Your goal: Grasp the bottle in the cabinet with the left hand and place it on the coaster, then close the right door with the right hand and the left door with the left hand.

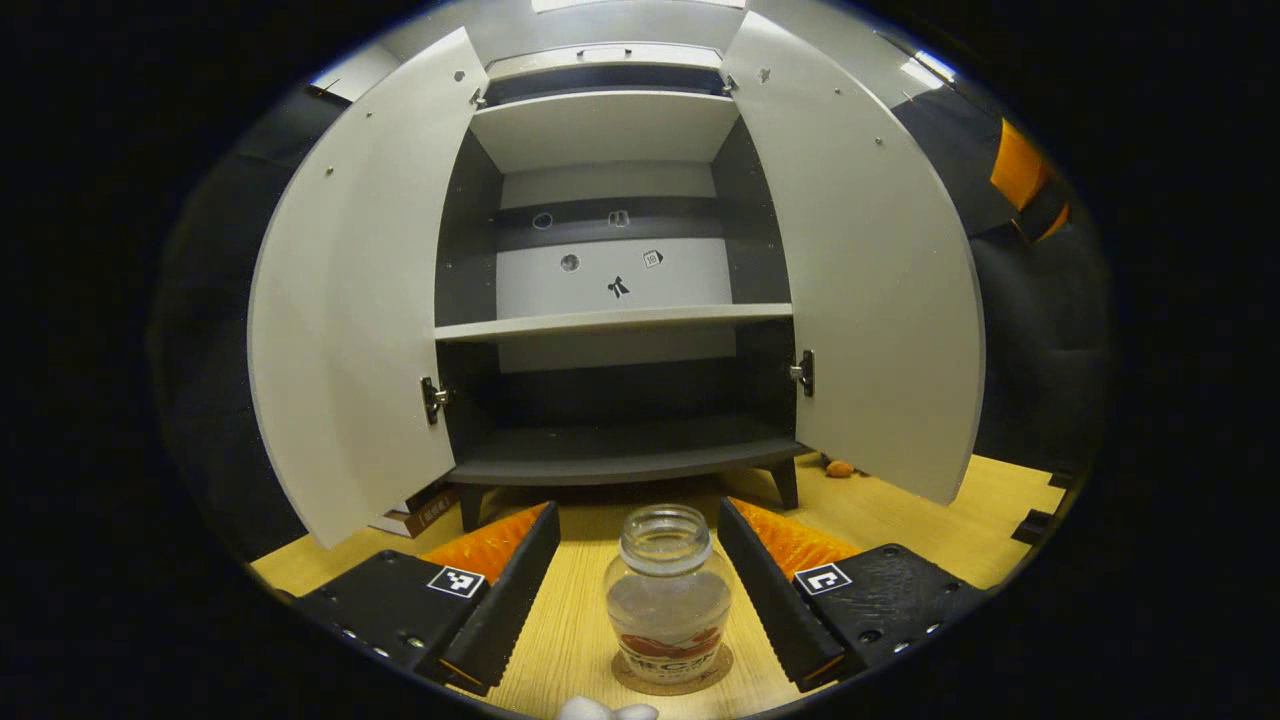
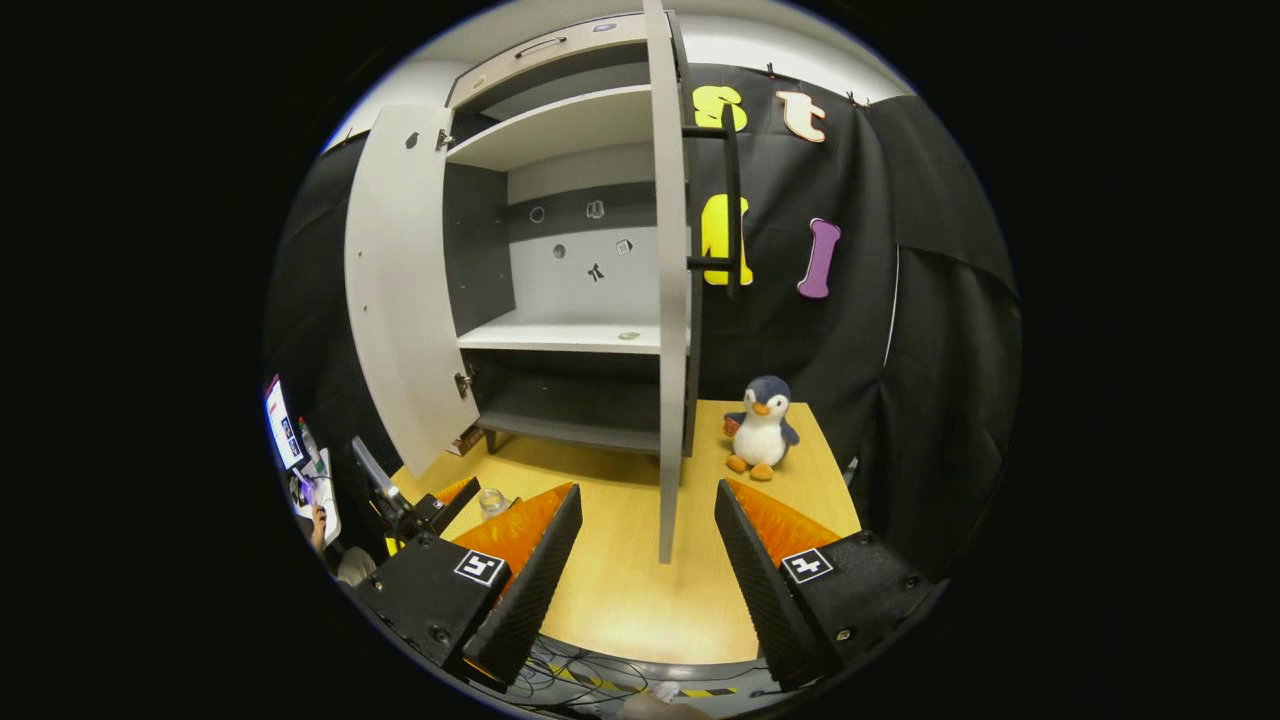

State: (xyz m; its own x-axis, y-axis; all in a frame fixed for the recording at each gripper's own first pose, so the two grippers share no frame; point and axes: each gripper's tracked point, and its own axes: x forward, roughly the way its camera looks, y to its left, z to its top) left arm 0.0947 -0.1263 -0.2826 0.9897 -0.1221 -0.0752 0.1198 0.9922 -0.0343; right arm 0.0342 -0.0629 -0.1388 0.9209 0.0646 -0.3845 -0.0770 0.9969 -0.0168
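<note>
A clear glass bottle (image 1: pixel 667 600) stands upright on a round cork coaster (image 1: pixel 672 670) on the wooden table. My left gripper (image 1: pixel 640 590) is open, its fingers either side of the bottle with gaps to the glass. Behind stands the cabinet (image 1: pixel 610 320) with its left door (image 1: pixel 350 300) and right door (image 1: pixel 865 270) both swung wide. In the right gripper view my right gripper (image 2: pixel 645 560) is open and holds nothing; the right door's edge (image 2: pixel 670 300) stands straight ahead of it, the black handle (image 2: pixel 733 200) on the door's far side. The bottle (image 2: pixel 492 503) and left gripper (image 2: pixel 430 510) show at lower left.
A plush penguin (image 2: pixel 761 428) sits on the table (image 2: pixel 620 590) right of the right door. A small orange object (image 1: pixel 839 468) lies by the cabinet's right leg. A cardboard box (image 1: pixel 425 510) sits under the left door. Cables run along the table's front edge.
</note>
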